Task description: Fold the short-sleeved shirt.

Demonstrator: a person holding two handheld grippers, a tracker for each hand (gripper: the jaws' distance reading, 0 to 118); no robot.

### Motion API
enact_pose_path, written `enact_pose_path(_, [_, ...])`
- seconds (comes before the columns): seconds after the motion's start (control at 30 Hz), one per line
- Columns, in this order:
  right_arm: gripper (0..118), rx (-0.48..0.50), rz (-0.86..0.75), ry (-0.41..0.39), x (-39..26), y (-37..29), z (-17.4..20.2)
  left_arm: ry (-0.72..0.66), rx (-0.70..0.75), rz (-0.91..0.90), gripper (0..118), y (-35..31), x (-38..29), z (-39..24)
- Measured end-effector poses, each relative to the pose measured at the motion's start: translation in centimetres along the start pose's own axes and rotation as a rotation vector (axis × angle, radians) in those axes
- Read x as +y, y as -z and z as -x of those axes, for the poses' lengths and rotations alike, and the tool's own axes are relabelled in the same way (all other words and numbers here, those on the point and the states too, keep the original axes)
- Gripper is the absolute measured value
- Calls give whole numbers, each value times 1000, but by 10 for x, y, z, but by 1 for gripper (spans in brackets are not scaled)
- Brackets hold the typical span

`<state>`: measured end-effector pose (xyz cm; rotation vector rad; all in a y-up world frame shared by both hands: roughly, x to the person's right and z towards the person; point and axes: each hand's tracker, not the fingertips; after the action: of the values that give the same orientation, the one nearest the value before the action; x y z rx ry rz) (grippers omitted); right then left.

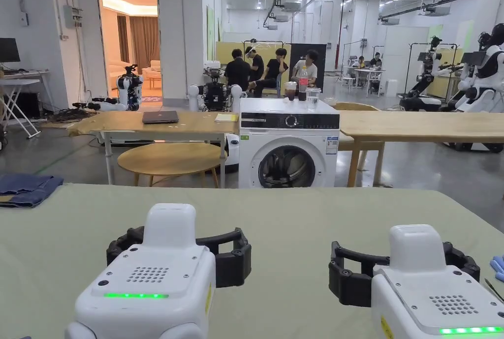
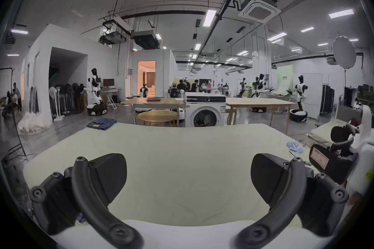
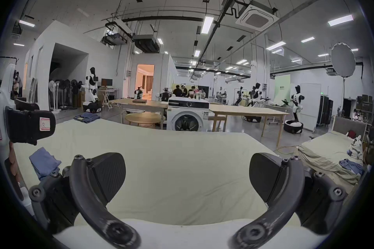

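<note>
Jaws of the left gripper (image 2: 188, 178) and right gripper (image 3: 187, 177) gape wide, holding nothing, above the pale green cloth-covered desk (image 1: 295, 217). A folded blue garment (image 3: 43, 164) lies on the desk's left side; whether it is the shirt is unclear.

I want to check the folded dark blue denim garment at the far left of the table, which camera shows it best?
The head view: the folded dark blue denim garment lies large and sharp at the left edge of the pale green table, though partly cropped. The left gripper view and right gripper view show it whole but small and distant.
</note>
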<state>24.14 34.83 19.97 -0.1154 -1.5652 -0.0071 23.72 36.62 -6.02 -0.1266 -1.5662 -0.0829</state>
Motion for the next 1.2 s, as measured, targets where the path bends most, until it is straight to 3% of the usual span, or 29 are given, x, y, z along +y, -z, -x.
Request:
enact_pose_path(0.27, [118, 11, 4, 4, -1, 0, 1, 19, -38, 33, 118, -4, 4, -2])
enact_pose_path(0.47, [118, 13, -1, 4, 2, 0, 0, 68, 23, 34, 118, -2, 5, -6])
enact_pose_path(0.9, [118, 25, 9, 5, 1, -1, 4, 31, 11, 33, 118, -5, 8, 1])
enact_pose_path(1.03, [118, 28, 11, 9, 0, 0, 4, 13, 5, 124, 118, 0, 12, 4])
enact_pose_path(1.13, [118, 36, 16, 10, 0, 0, 5, 60, 30, -17, 118, -5, 8, 2])
enact_pose_path(1.2, [118, 38, 16, 8, -1, 0, 5, 72, 6, 27, 118, -5, 10, 1])
